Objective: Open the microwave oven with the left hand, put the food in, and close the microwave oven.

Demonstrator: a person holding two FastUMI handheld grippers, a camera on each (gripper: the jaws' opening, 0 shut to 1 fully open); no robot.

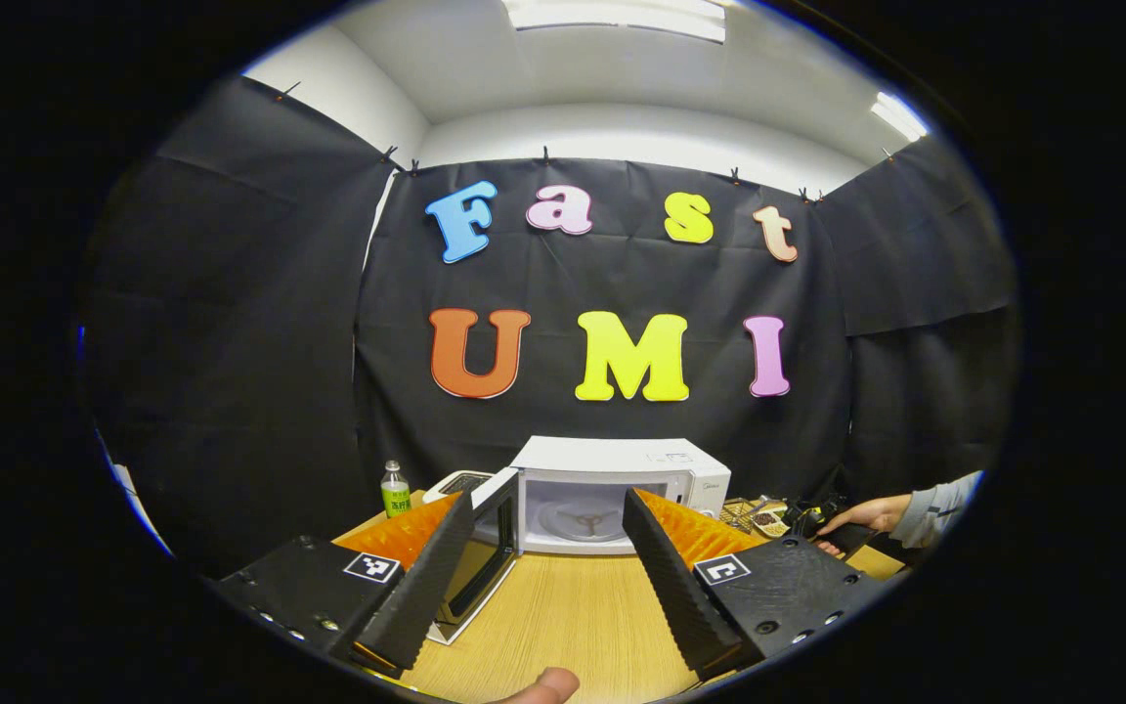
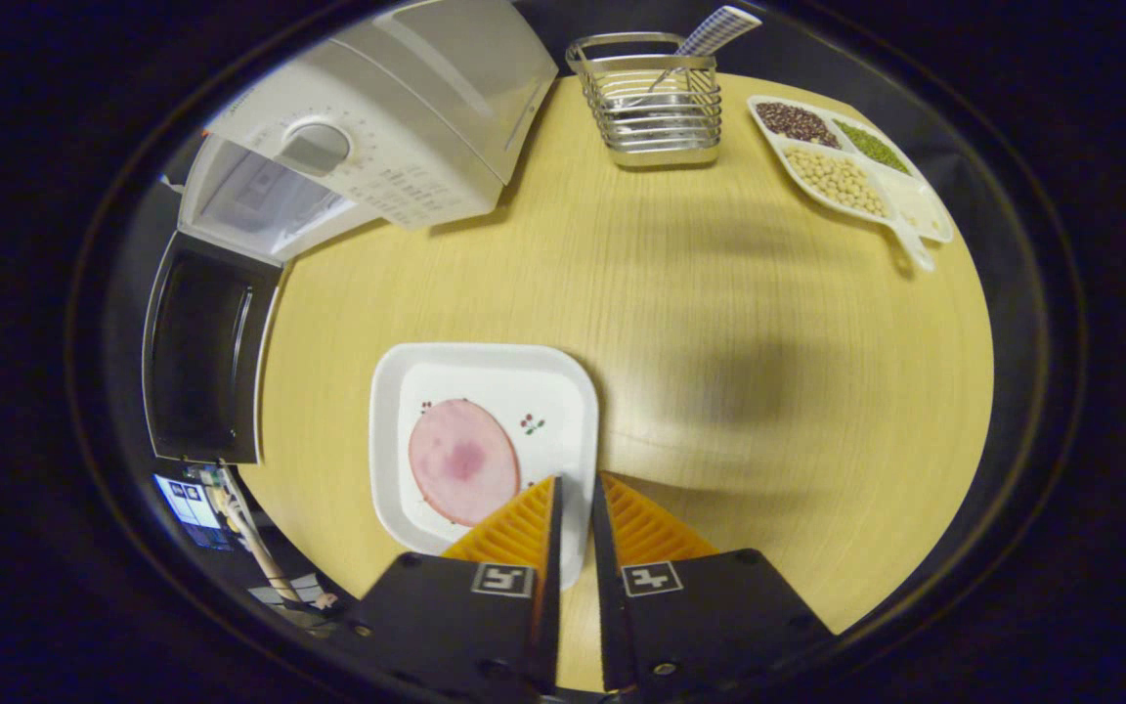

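Plate [image 2: 485, 440] rim pinched between right gripper [image 2: 573, 489] fingers.

- Black cloth wall [image 1: 622, 284] hangs pinned on three sides of booth.
- White ceiling [image 1: 573, 73] above, with lit light panels [image 1: 617, 15].
- Pale wood-grain table [image 2: 749, 323], shadow patches on it.
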